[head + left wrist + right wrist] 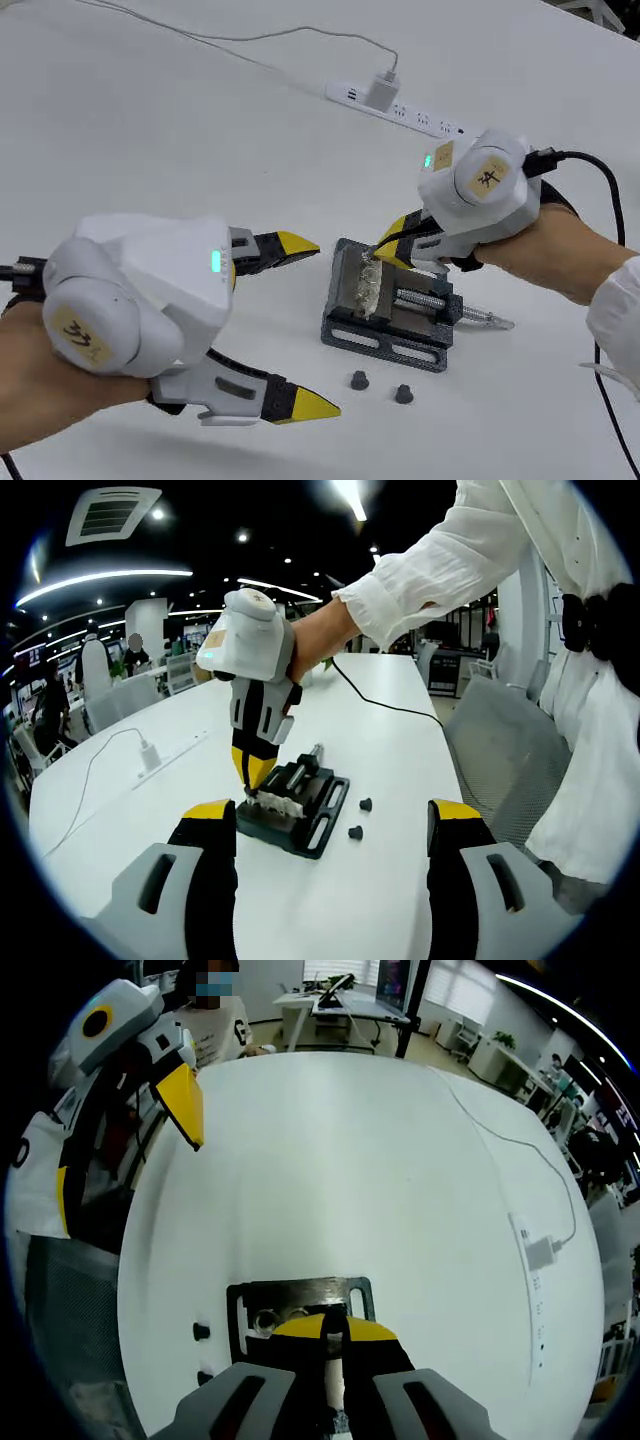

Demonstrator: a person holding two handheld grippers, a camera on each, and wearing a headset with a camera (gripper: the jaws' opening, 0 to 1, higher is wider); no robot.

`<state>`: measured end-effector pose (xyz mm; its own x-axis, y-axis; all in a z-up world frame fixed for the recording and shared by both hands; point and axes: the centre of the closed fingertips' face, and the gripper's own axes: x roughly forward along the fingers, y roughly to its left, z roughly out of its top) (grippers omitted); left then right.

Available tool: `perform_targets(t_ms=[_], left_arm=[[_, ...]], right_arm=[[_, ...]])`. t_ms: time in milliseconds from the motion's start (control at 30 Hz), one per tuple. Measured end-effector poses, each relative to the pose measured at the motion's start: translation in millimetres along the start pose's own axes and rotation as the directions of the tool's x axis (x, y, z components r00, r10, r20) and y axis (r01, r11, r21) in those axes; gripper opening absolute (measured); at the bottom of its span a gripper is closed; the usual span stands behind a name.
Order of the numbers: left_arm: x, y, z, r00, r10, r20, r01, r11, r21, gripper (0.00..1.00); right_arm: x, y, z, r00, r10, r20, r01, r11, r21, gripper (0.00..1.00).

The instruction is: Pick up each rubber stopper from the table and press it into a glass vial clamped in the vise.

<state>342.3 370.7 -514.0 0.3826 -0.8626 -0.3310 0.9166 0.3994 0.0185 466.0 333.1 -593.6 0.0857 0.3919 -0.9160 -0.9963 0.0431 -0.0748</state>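
Two rubber stoppers [359, 380] wait; my right gripper [378, 252], fingers narrow, meets the glass vials [365, 285], where skewed pressure could crack them; left gripper [318, 326], fingers wide.

Bright, even overhead light, soft shadows on the table [150, 120], fisheye-bent edges, sharp focus.

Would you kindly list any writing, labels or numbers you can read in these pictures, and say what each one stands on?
"33", then an unclear mark: handwritten on the tan sticker on the left gripper.
Handwritten mark, not legible: second sticker on the right gripper.
Power strip: any print is too small to read.
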Motion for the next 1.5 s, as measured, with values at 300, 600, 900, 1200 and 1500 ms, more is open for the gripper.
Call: perform_targets(t_ms=[300, 600, 900, 1200, 1500], left_arm=[[-0.2, -2.2, -0.3, 1.0, -0.003, -0.007, 0.003, 1.0, 0.003, 0.77], [0.2, -4.5, 0.3, 0.9996, -0.016, -0.022, 0.016, 1.0, 0.011, 0.76], [0.0, -9.3, 1.6, 0.9988, -0.032, -0.038, 0.033, 0.999, 0.024, 0.76], [-1.6, -13.8, 3.4, 0.9976, -0.039, -0.057, 0.041, 0.998, 0.038, 0.76], [-4.6, -16.2, 4.0, 0.9961, -0.037, -0.08, 0.041, 0.998, 0.056, 0.8]], right_arm=[[-6.4, 5.0, -1.9, 0.9995, -0.008, 0.031, 0.007, 0.999, 0.038, 0.03], [-24.0, 10.4, 3.1, 0.9953, -0.04, 0.088, 0.033, 0.996, 0.083, 0.09], [-37.7, 15.1, -0.7, 0.9875, -0.078, 0.137, 0.061, 0.991, 0.121, 0.18], [-63.9, 22.3, -1.1, 0.9682, -0.14, 0.208, 0.104, 0.979, 0.175, 0.28], [-87.8, 32.6, -11.9, 0.9373, -0.196, 0.288, 0.123, 0.96, 0.253, 0.38]])
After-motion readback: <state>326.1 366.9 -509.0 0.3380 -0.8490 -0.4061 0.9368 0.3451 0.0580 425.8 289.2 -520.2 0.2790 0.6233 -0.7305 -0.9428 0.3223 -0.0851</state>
